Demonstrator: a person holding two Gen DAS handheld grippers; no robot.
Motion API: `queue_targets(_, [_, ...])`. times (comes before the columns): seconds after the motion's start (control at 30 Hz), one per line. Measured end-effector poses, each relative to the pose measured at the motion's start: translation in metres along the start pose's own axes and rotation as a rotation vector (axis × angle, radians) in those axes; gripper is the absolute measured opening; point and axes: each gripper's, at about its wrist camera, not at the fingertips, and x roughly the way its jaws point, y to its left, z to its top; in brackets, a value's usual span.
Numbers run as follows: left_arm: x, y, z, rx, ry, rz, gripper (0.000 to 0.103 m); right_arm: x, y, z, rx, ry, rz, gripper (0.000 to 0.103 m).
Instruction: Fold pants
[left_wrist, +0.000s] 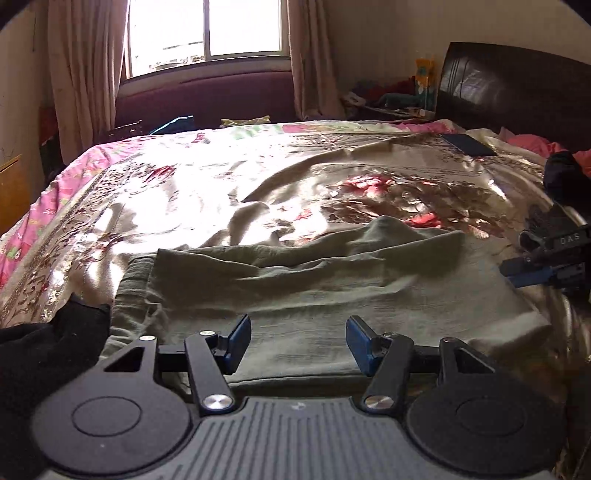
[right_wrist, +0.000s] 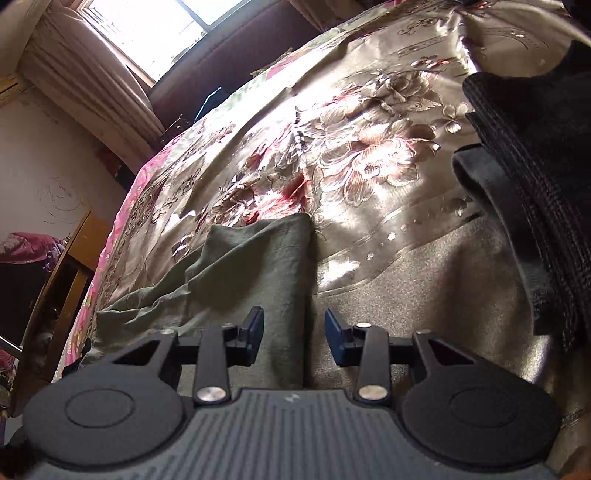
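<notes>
surface: floral bedspread (left_wrist: 207, 192) | pants (left_wrist: 295, 280) folded | both tongs (left_wrist: 298, 345) (right_wrist: 294, 339) spread, empty

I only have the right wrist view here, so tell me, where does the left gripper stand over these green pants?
Observer: The left gripper hovers open over the near edge of the green pants, nothing between its fingers.
Operator: What lies at the pants' far left end?
Observer: A black garment lies beside that end.
Operator: Anything further up the bed?
Observer: A dark flat rectangle lies on the bedspread near the headboard.
</notes>
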Motion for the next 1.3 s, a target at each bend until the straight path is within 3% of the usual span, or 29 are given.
queue_targets(0.23, [0.006, -0.113, -0.019, 0.283, 0.028, -0.222, 0.071, 0.023, -0.004, 0.020, 0.001, 0.028, 0.077, 0.038])
queue_targets(0.3, [0.011, -0.136, -0.023, 0.350, 0.029, -0.246, 0.071, 0.031, -0.004, 0.025, 0.004, 0.032, 0.086, 0.038])
queue_targets(0.47, [0.031, -0.181, -0.028, 0.489, 0.013, -0.187, 0.071, 0.051, -0.004, 0.037, 0.019, 0.058, 0.144, 0.038])
queue_targets(0.63, [0.027, -0.203, -0.042, 0.623, -0.036, -0.138, 0.071, 0.057, -0.005, 0.051, 0.008, 0.080, 0.162, 0.038])
queue_targets(0.7, [0.024, -0.203, -0.045, 0.628, -0.025, -0.148, 0.071, 0.058, -0.006, 0.053, -0.004, 0.096, 0.174, 0.037])
queue_targets(0.77, [0.026, -0.205, -0.045, 0.636, -0.011, -0.145, 0.071, 0.058, -0.004, 0.052, -0.037, 0.111, 0.174, 0.020])
queue_targets(0.83, [0.036, -0.208, -0.039, 0.639, 0.002, -0.136, 0.069, 0.061, -0.003, 0.052, -0.034, 0.141, 0.172, 0.010])
queue_targets(0.87, [0.039, -0.209, -0.036, 0.627, 0.003, -0.138, 0.064, 0.061, -0.003, 0.052, -0.034, 0.146, 0.163, 0.010])
queue_targets(0.9, [0.042, -0.210, -0.031, 0.602, 0.011, -0.143, 0.047, 0.060, -0.002, 0.053, -0.046, 0.148, 0.167, 0.008])
queue_targets(0.93, [0.045, -0.209, -0.025, 0.569, 0.024, -0.148, 0.037, 0.058, -0.001, 0.054, -0.055, 0.150, 0.172, 0.006])
queue_targets(1.0, [0.047, -0.206, -0.017, 0.514, 0.024, -0.140, 0.030, 0.056, -0.001, 0.057, -0.060, 0.156, 0.168, 0.005])
queue_targets(1.1, [0.042, -0.194, -0.009, 0.406, 0.015, -0.140, 0.026, 0.059, -0.001, 0.058, -0.076, 0.172, 0.149, 0.006])
queue_targets(1.17, [0.036, -0.188, -0.008, 0.354, 0.008, -0.146, 0.025, 0.064, -0.001, 0.057, -0.078, 0.195, 0.150, 0.012])
queue_targets(1.3, [0.034, -0.186, -0.004, 0.309, 0.003, -0.177, 0.024, 0.065, -0.007, 0.058, -0.035, 0.198, 0.150, 0.007])
